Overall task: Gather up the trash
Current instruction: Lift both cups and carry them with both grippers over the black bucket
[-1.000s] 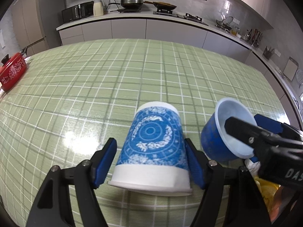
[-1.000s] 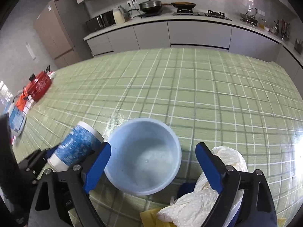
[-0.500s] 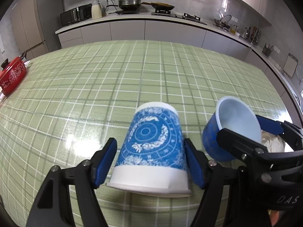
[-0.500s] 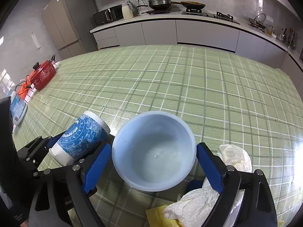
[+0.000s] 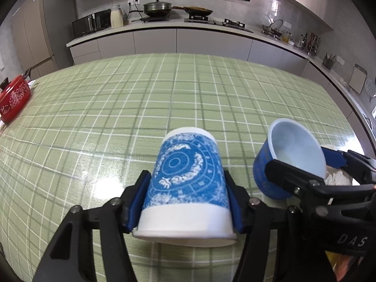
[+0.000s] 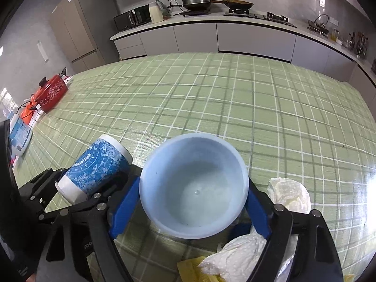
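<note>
My left gripper (image 5: 186,199) is shut on a blue-and-white patterned paper cup (image 5: 186,183), held with its base pointing away, above the green checked tablecloth (image 5: 164,98). My right gripper (image 6: 193,202) is shut on a blue paper cup (image 6: 193,188) whose empty pale inside faces the camera. That blue cup (image 5: 289,162) and the right gripper (image 5: 305,171) show at the right of the left wrist view. The patterned cup (image 6: 96,169) shows at the left of the right wrist view. Crumpled white tissue (image 6: 289,195) and yellow scraps (image 6: 195,270) lie below the right gripper.
A red pot (image 5: 14,98) stands at the table's left edge, also seen in the right wrist view (image 6: 50,92). A blue-white flat device (image 6: 20,134) lies near it. A kitchen counter (image 5: 188,28) with a wok and kettle runs behind the table.
Both grippers have risen slightly with their cups. The right gripper's jaws have closed in on the blue cup, which now stands higher and closer to the camera.
</note>
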Action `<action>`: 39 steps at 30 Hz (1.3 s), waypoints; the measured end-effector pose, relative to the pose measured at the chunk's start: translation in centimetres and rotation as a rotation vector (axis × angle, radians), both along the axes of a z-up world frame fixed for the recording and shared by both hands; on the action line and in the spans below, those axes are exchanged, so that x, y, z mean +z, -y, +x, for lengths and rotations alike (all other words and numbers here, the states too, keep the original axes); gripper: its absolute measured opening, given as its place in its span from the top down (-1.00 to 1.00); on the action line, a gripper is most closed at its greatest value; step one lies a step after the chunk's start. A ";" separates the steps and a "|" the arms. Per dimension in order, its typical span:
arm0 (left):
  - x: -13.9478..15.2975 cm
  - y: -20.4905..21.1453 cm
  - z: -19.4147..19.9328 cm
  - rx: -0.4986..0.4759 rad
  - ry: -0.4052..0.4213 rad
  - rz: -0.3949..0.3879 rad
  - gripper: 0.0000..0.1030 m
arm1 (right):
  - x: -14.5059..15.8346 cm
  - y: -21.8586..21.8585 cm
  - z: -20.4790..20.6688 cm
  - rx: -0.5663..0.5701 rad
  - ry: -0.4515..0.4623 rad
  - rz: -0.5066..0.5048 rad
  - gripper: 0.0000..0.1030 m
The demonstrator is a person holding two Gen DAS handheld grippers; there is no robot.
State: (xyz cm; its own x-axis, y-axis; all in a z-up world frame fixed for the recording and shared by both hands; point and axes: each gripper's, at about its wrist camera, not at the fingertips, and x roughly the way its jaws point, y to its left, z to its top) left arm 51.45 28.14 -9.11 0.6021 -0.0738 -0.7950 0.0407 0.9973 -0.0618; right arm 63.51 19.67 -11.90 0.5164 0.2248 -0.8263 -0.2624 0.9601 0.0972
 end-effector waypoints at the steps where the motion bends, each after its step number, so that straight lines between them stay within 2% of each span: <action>1: 0.1 0.2 -0.1 -0.002 0.005 0.002 -0.14 | 0.0 0.1 -0.1 -0.001 0.004 0.001 -0.64; 17: 1.3 -1.6 -1.2 0.045 0.044 -0.001 -0.11 | 1.6 1.2 -1.2 -0.017 0.041 0.004 -0.64; 24: 2.3 -1.7 -2.0 0.038 0.067 -0.017 -0.10 | 2.6 1.5 -2.2 -0.030 0.059 0.007 -0.64; 32: 4.2 -1.4 -3.3 0.001 0.110 -0.038 -0.10 | 4.9 3.6 -5.1 -0.092 0.109 0.026 -0.63; 39: 6.4 0.5 -5.4 -0.036 0.160 -0.060 -0.10 | 7.4 6.3 -8.5 -0.129 0.155 0.057 -0.63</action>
State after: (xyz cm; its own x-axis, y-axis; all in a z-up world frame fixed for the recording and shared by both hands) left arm 46.03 27.59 -2.72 0.7164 -0.1423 -0.6830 0.0904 0.9897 -0.1113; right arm 54.97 13.38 -4.54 0.6639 0.1932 -0.7225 -0.1540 0.9807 0.1207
